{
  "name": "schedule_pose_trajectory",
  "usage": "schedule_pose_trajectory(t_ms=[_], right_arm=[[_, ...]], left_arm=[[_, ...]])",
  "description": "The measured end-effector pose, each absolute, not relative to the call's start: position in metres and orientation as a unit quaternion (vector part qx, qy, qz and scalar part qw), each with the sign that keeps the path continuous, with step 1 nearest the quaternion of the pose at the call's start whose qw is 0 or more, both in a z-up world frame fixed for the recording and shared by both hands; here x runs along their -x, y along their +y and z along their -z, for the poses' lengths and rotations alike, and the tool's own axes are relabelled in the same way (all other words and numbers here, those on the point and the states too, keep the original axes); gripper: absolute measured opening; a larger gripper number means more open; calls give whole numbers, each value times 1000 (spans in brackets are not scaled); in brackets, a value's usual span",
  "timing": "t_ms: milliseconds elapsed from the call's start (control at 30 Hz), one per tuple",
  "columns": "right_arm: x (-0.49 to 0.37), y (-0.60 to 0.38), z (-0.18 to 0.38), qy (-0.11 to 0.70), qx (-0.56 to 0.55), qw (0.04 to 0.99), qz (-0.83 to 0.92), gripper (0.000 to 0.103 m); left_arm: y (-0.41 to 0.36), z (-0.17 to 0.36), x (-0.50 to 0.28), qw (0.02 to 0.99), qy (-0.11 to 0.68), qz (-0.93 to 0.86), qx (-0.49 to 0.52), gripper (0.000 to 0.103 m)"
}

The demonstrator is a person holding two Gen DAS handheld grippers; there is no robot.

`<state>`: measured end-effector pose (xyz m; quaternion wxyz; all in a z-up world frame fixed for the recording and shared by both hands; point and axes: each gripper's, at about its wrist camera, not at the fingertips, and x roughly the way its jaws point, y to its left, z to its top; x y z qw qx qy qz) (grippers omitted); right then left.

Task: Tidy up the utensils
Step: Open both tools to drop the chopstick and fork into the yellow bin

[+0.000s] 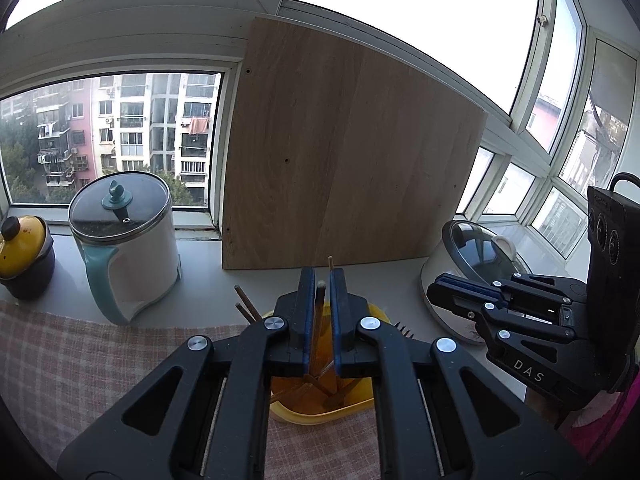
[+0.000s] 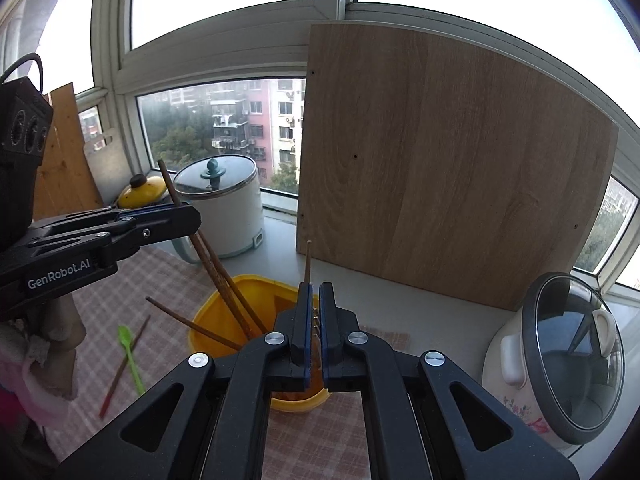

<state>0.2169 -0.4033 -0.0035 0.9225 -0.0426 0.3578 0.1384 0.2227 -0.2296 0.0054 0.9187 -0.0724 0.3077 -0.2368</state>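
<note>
Overcast daylight floods through the window [image 1: 120, 140], its upper panes blown white, both sharp views bending at dark corners.

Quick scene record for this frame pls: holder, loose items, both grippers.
holder: yellow container on checked cloth, several chopsticks leaning in it
loose on cloth: green spoon, one red-tipped chopstick
left gripper: over the container, chopsticks between its jaws, narrow gap; grip unclear
right gripper: over the container, almost shut; a thin stick shows at its jaws, held or not unclear
behind: wooden board leaning on the window
status: sorting unfinished
</note>
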Motion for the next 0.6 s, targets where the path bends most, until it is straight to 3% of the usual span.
schedule_pose_trajectory(t_ms=[33, 133, 333, 467, 600], right_arm=[[-217, -404, 3, 359, 41, 923, -134, 9], [-212, -405, 2, 350, 37, 928, -126, 41], [-203, -406, 0, 349, 28, 930, -116, 45], [-196, -404, -1, 346, 21, 931, -111, 58], [-190, -401, -1, 348, 10, 931, -109, 65]], left_arm=[[-229, -5, -222, 918, 308, 237, 74, 29], [-224, -6, -217, 919, 305, 236, 77, 35], [-215, -8, -209, 919, 304, 237, 77, 35], [-207, -9, -204, 920, 304, 236, 76, 35], [-196, -9, -194, 920, 305, 235, 72, 35]])
